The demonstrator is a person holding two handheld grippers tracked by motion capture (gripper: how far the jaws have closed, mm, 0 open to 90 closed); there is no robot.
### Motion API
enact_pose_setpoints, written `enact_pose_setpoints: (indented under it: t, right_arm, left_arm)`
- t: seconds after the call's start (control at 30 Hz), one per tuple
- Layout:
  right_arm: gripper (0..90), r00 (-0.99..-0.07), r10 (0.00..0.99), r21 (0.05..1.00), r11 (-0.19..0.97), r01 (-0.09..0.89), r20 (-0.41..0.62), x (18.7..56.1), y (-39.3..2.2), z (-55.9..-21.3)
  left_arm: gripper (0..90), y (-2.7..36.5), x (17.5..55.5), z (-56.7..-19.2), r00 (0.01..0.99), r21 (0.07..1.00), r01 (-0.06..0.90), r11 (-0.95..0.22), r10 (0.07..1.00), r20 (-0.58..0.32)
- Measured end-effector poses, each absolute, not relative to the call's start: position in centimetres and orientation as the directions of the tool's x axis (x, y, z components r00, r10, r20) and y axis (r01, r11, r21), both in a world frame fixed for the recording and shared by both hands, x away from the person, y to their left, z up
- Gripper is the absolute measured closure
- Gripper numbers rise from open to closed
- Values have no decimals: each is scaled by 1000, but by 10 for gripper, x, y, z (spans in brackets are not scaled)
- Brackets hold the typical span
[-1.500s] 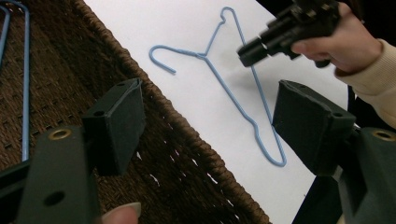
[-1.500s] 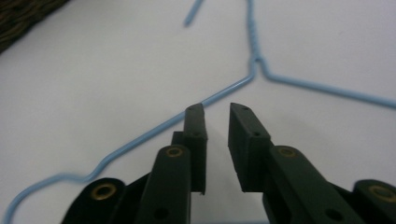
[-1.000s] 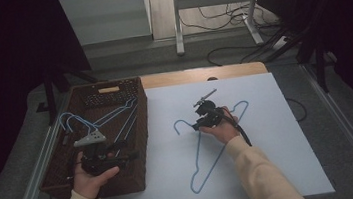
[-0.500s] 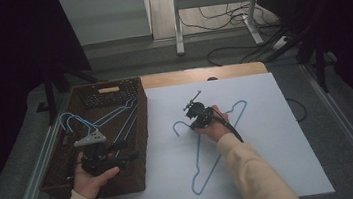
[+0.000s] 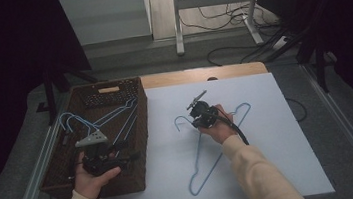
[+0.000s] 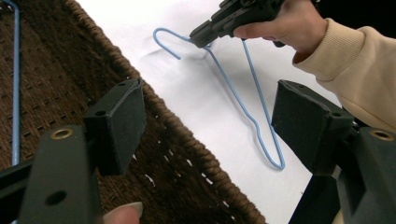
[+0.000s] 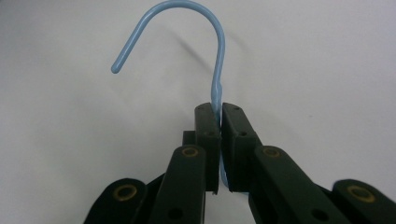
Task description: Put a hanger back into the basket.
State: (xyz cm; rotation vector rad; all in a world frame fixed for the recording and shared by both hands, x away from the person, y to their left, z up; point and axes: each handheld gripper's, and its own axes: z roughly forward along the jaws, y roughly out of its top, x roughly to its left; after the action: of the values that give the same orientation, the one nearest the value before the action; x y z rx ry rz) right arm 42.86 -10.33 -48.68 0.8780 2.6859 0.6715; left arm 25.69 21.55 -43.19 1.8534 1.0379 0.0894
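A light blue wire hanger (image 5: 199, 162) lies on the white table sheet, hook toward the basket. My right gripper (image 5: 197, 124) is shut on its neck just below the hook (image 7: 218, 51), and the jaws pinch the wire in the right gripper view (image 7: 219, 114). My left gripper (image 5: 126, 153) hovers open over the near end of a brown wicker basket (image 5: 144, 133), with nothing between its jaws (image 6: 212, 116). Past those jaws the hanger (image 6: 234, 91) and the right gripper (image 6: 201, 37) show beyond the basket rim (image 6: 187, 154).
Several more blue hangers (image 5: 116, 114) lie in the basket's far half. The white sheet (image 5: 282, 158) stretches to the right of the hanger. A wooden table edge (image 5: 202, 75) runs along the back, with metal rails on both sides.
My right gripper has shifted slightly left while holding the hanger's neck. The left gripper has stayed open over the basket.
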Motion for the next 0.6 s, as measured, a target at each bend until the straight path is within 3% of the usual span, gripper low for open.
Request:
enact_pose_setpoints:
  t: [0.6]
  right_arm:
    - [861, -762, 642, 602, 640, 478, -77, 392, -130, -459]
  left_arm:
    - [261, 159, 256, -425, 706, 761, 592, -264, 625, -333]
